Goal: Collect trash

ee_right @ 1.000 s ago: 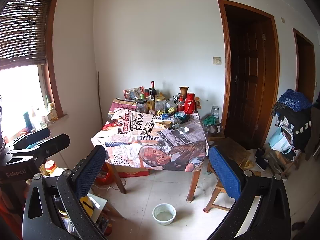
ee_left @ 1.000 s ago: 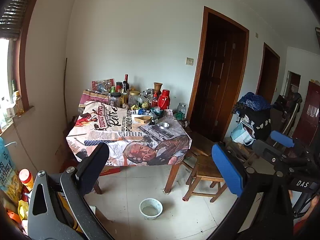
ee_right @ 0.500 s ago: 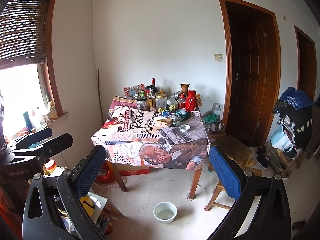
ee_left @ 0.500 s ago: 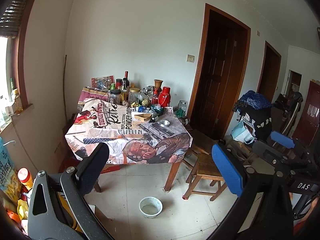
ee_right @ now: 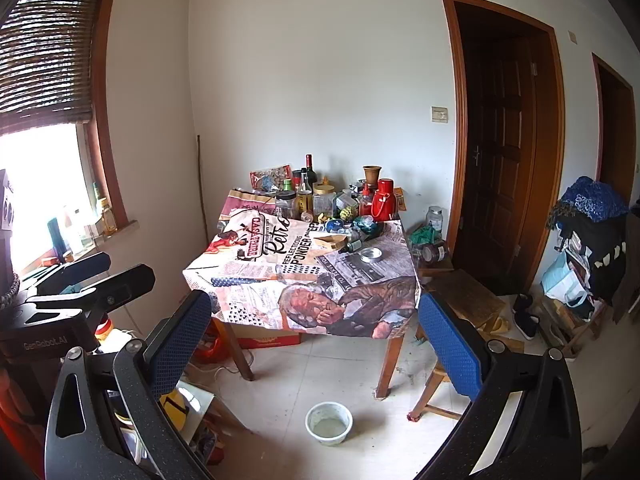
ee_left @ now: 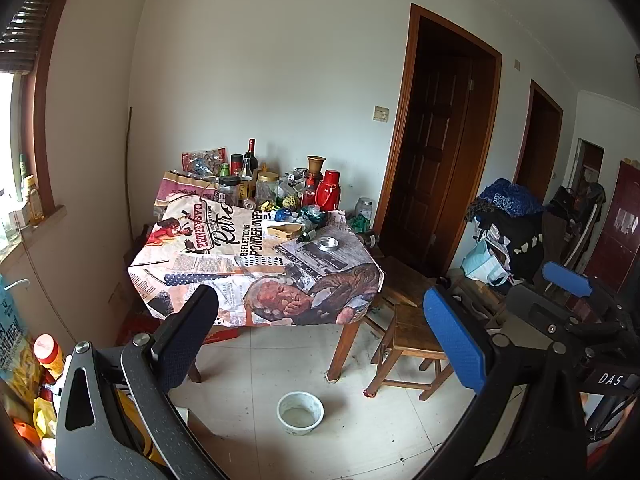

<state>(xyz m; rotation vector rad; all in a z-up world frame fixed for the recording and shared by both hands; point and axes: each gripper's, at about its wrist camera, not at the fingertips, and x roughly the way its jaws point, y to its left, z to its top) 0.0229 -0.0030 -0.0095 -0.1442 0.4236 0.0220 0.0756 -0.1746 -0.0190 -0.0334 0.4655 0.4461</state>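
Printed tablecloth (ee_left: 256, 264) (matt), wooden stool (ee_left: 416, 328).

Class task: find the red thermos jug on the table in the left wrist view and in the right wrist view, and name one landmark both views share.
Left wrist view: red thermos jug at the table's far edge, above centre.
Right wrist view: red thermos jug, right of centre, same far edge.
Shared landmark: white bowl on the floor.

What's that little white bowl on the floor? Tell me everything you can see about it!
The bowl is small, round and white, and looks like plastic or enamel, with some greenish smudges on its wall. It sits upright on the pale tiled floor, in front of the table and near its front leg, with a wooden stool off to one side. There seems to be a bit of cloudy liquid or grime at the bottom. Nothing touches it but the floor.
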